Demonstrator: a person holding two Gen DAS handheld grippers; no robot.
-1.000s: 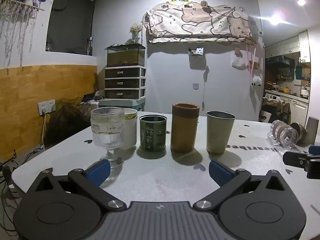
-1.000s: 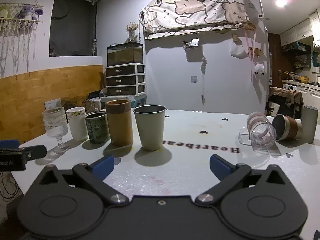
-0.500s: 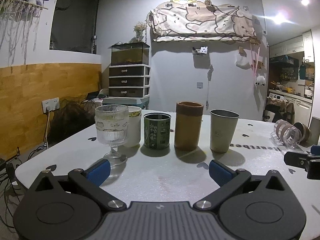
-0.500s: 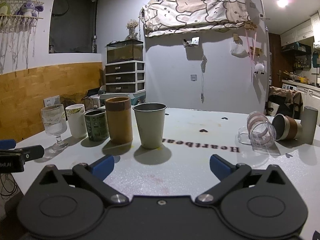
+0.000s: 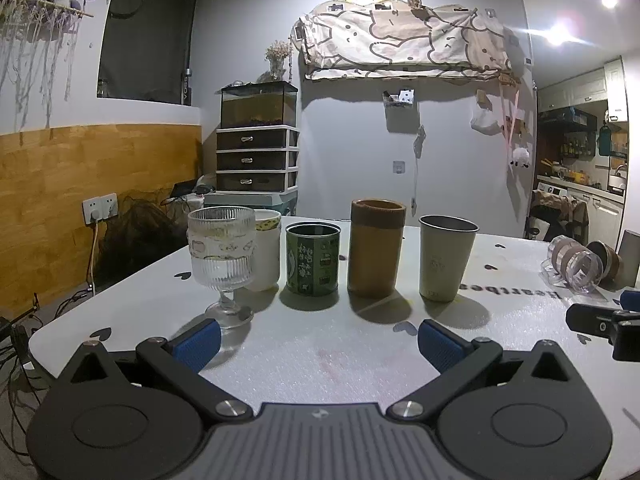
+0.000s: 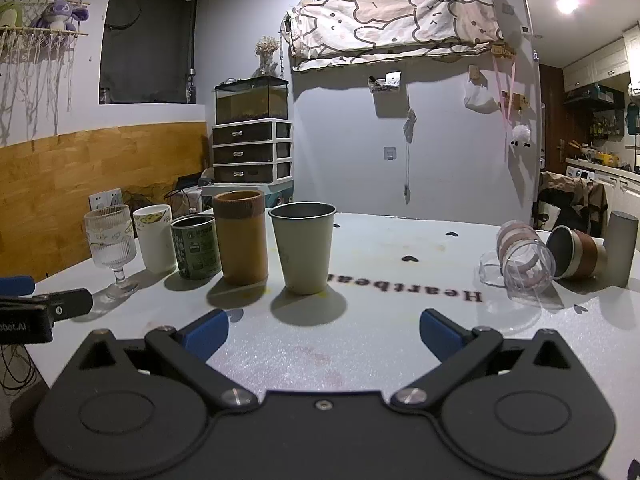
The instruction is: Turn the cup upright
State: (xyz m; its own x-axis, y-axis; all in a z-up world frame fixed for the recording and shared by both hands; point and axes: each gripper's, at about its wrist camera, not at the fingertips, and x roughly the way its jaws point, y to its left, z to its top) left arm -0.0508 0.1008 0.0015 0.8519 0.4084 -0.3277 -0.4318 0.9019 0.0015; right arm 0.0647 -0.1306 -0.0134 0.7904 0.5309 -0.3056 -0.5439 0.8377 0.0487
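Observation:
A clear glass mug with pink bands [image 6: 520, 258] lies on its side at the table's right, mouth toward me; it also shows in the left wrist view [image 5: 574, 262]. A brown-banded metal cup [image 6: 578, 252] lies on its side right behind it. Several cups stand upright in a row: ribbed goblet [image 5: 222, 256], white cup [image 5: 266, 252], green tin [image 5: 313, 258], brown cylinder [image 5: 376, 246], steel tumbler [image 5: 445, 258]. My left gripper [image 5: 316, 344] is open and empty in front of the row. My right gripper [image 6: 322, 330] is open and empty, near the tumbler [image 6: 302, 252].
A grey cylinder [image 6: 620, 248] stands upright at the far right beside the lying cups. The white table [image 6: 400, 248] has black lettering and small hearts. The table's left edge drops to cables and a wall socket.
The left gripper has drawn back and tilted up slightly, so the row of cups looks a little farther. The right gripper has barely moved. Both stay open.

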